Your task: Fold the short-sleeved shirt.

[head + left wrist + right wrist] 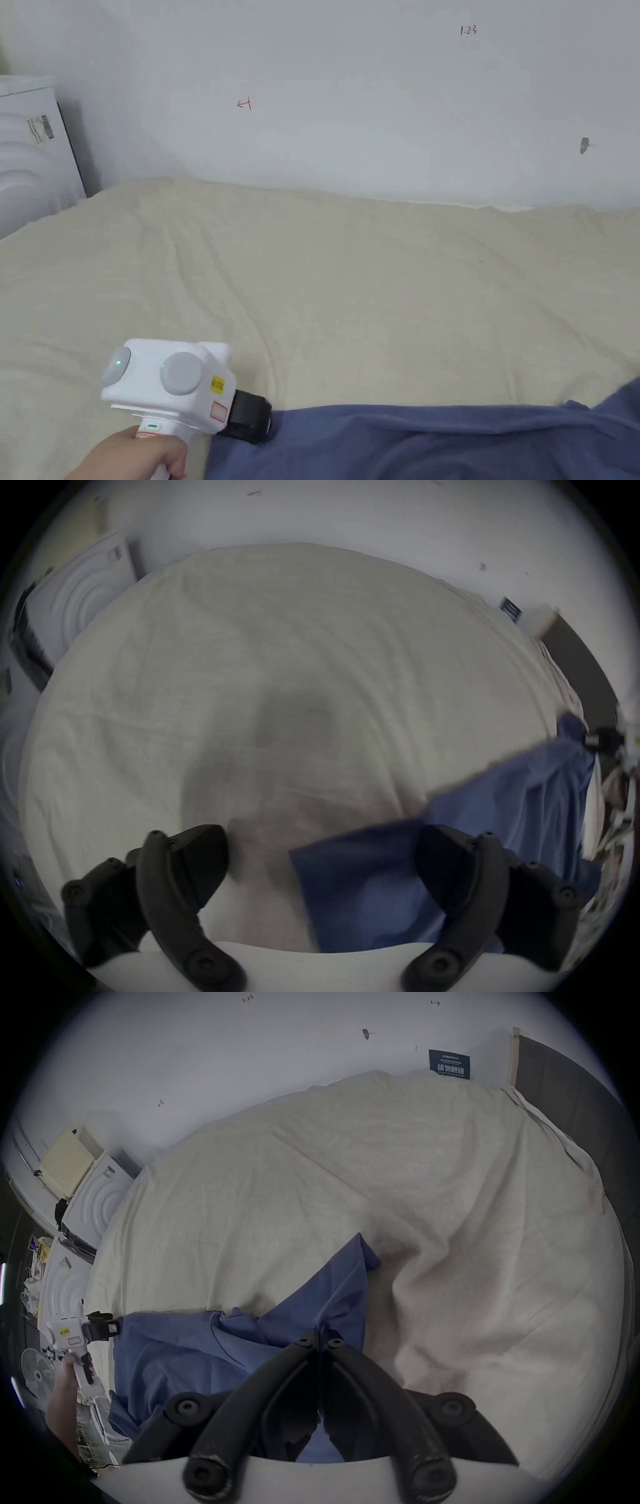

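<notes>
A blue short-sleeved shirt [437,440] lies bunched along the near edge of a cream-sheeted bed [350,281]. My left gripper [259,425], a white body with black jaws held in a hand, is at the shirt's left end. In the left gripper view its jaws stand wide apart [320,840], and a blue corner of the shirt [367,885] lies between them, nearer the right jaw. My right gripper [320,1336] is shut, pinching a fold of the shirt [194,1348] at its right part, and the cloth rises to the jaws. The left gripper [100,1328] appears far left there.
A white ribbed appliance [31,162] stands at the bed's left end against a white wall [375,94]. A dark headboard [571,1113] bounds the right end. Clutter and a fan [38,1373] sit on the floor to the left. The sheet is wrinkled.
</notes>
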The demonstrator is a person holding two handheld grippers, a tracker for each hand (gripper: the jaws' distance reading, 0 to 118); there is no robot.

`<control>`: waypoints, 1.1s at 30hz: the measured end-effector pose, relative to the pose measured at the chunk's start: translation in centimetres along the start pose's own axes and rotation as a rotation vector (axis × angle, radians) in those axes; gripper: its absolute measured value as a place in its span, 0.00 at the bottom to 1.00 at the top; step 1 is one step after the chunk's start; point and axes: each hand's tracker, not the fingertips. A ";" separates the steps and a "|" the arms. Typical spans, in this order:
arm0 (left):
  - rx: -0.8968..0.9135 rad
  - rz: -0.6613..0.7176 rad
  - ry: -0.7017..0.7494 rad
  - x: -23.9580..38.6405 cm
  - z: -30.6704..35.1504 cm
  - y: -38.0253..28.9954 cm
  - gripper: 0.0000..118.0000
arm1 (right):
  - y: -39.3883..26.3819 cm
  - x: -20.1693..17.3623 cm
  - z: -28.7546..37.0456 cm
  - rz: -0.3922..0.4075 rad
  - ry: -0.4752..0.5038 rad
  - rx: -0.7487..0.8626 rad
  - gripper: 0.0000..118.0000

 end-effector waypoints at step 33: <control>0.579 -0.203 -0.108 5.4 33.8 4.1 0.02 | -5.0 -2.0 37.2 0.142 0.077 0.559 0.00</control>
